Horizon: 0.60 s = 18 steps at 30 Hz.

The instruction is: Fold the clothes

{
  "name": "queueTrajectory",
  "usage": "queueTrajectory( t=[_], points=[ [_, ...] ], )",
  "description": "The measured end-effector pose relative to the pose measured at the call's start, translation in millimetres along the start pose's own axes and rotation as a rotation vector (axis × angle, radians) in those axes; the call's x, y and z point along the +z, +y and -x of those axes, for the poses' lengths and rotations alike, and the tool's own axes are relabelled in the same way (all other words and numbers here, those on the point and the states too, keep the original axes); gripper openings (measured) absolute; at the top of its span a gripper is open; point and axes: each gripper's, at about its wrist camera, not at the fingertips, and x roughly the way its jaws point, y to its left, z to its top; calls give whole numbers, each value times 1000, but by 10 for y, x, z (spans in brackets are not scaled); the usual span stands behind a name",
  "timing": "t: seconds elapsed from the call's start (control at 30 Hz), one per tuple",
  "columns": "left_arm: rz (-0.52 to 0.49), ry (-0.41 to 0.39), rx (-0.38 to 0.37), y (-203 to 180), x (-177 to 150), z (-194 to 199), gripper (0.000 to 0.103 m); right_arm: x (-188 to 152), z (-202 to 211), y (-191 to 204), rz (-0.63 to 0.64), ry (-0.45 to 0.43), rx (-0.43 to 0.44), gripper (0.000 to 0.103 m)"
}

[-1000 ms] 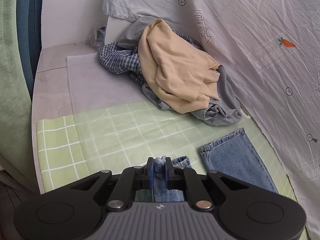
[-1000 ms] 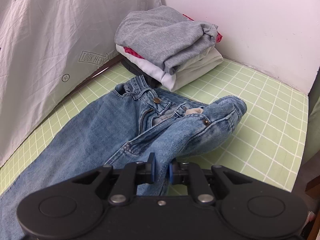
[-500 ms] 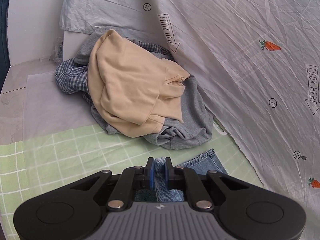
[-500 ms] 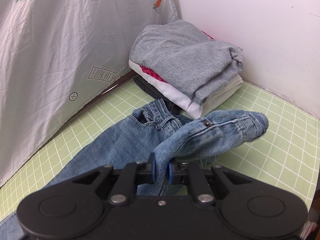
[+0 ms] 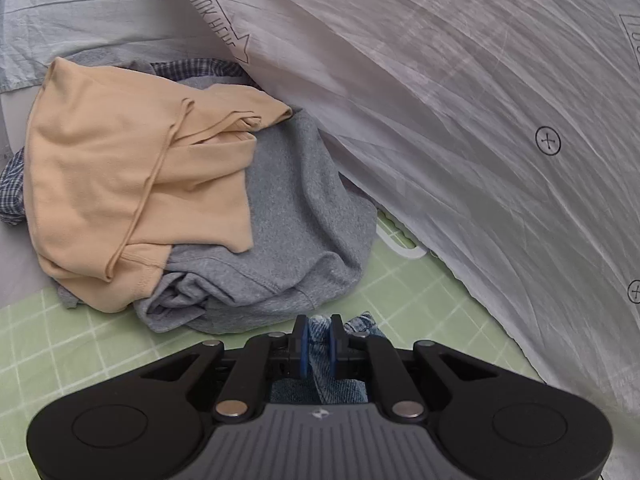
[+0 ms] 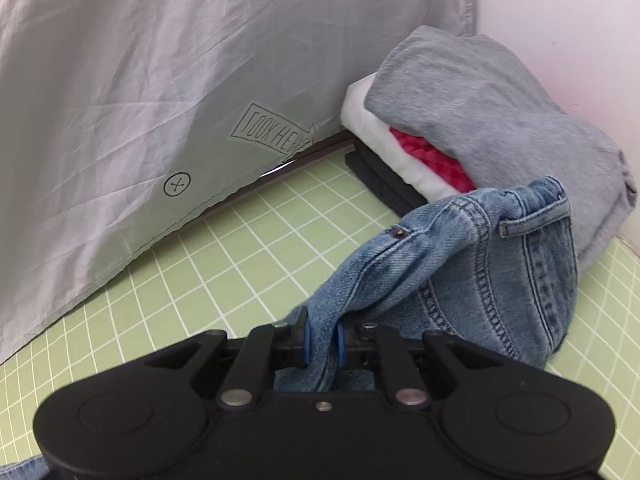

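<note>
Blue jeans [image 6: 492,264] lie on a green checked mat [image 6: 240,248]. My right gripper [image 6: 322,340] is shut on the denim at the waistband end, which bunches up with a belt loop and rivet showing, close to the folded stack. In the left wrist view my left gripper [image 5: 319,340] is shut on a leg hem of the jeans [image 5: 320,334]; most of the denim is hidden under the tool. Just beyond it sits the unfolded pile: a tan top [image 5: 132,176] over a grey sweatshirt [image 5: 296,224].
A stack of folded clothes [image 6: 492,120], grey on top with red and white under it, stands in the corner by the white wall. A pale sheet with carrot prints [image 5: 460,112] hangs along the back. A checked shirt [image 5: 10,188] peeks out of the pile.
Both grippers have carried the jeans toward the back sheet. The unfolded pile now fills the left view, and the waistband has folded over next to the stack in the right view.
</note>
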Motion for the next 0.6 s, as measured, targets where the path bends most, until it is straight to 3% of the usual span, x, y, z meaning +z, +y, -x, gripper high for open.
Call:
queueTrajectory(
  t=[0.27, 0.6],
  points=[
    [-40, 45, 43, -201, -49, -507, 10, 20, -663, 365, 54, 64, -30, 14],
    [-119, 46, 77, -293, -83, -565, 12, 60, -704, 417, 90, 87, -36, 17]
  ],
)
